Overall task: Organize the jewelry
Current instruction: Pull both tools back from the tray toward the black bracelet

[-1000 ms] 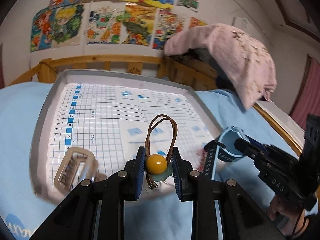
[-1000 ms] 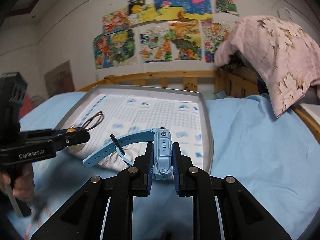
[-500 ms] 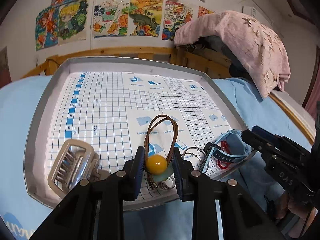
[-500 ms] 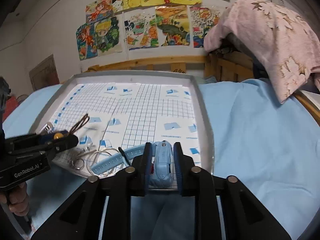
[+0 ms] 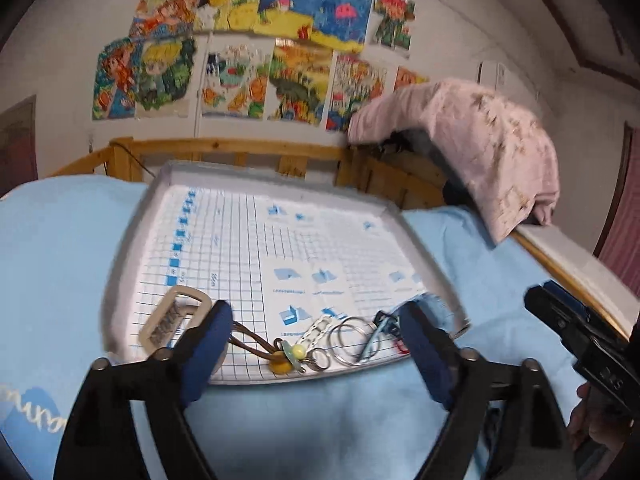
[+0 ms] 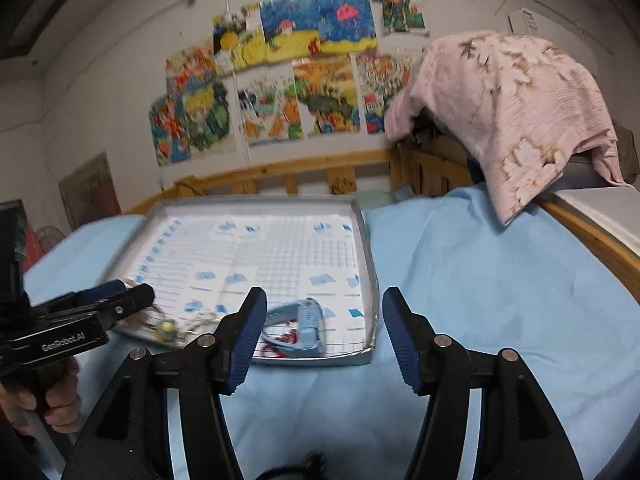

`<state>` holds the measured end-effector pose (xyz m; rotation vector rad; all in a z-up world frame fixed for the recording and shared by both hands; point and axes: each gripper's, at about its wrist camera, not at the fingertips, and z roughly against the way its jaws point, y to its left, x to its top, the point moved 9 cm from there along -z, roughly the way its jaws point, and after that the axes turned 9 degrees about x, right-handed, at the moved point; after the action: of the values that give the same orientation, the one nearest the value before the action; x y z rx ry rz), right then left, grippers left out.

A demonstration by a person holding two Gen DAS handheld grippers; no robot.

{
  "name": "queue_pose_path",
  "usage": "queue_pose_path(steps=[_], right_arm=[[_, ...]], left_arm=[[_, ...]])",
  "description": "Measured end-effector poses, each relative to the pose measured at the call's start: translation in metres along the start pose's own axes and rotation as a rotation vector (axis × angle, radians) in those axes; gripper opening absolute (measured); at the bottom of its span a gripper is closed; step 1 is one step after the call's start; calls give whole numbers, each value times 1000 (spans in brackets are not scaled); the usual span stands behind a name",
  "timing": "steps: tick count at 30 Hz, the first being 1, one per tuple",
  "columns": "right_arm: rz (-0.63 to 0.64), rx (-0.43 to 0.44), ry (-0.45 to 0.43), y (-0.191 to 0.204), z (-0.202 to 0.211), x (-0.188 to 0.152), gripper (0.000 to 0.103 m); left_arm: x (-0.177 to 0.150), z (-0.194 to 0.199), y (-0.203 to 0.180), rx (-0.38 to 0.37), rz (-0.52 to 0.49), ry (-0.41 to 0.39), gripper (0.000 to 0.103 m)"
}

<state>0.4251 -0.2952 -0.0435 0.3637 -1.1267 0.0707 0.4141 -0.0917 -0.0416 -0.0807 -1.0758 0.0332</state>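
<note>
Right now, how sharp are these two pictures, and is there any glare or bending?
Left wrist view: motion-smeared, tray rim and grid lines soft, hair tie and rings fairly readable. Right wrist view: also blurred, watch smeared. Both views: fisheye bends the bed rail; the tray's liner looks washed out at the far end; corners go dark.

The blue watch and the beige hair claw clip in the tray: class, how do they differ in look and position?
The blue plastic watch lies at the tray's near right corner; the beige hair claw clip lies near its left side. The watch is solid with a strap; the clip is an open toothed frame. Both rest in the grey grid-lined tray, ungripped.
</note>
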Motion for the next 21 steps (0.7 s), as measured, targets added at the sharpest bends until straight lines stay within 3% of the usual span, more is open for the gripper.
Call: queue_pose_path(steps=[1,4,14,21], right_arm=[[7,14,-31,5,13,2,73],[30,48,-110,18,45,7,87],[128,50,-249,71,143,1,93],[122,48,-271,92,194,-21,96]], left_arm=[[1,9,1,-6,4,-20,94],[6,47,5,-11,9,-98,102],[-5,157,29,26,3,-238,103],[-42,210,47,62,-7,-259,103]])
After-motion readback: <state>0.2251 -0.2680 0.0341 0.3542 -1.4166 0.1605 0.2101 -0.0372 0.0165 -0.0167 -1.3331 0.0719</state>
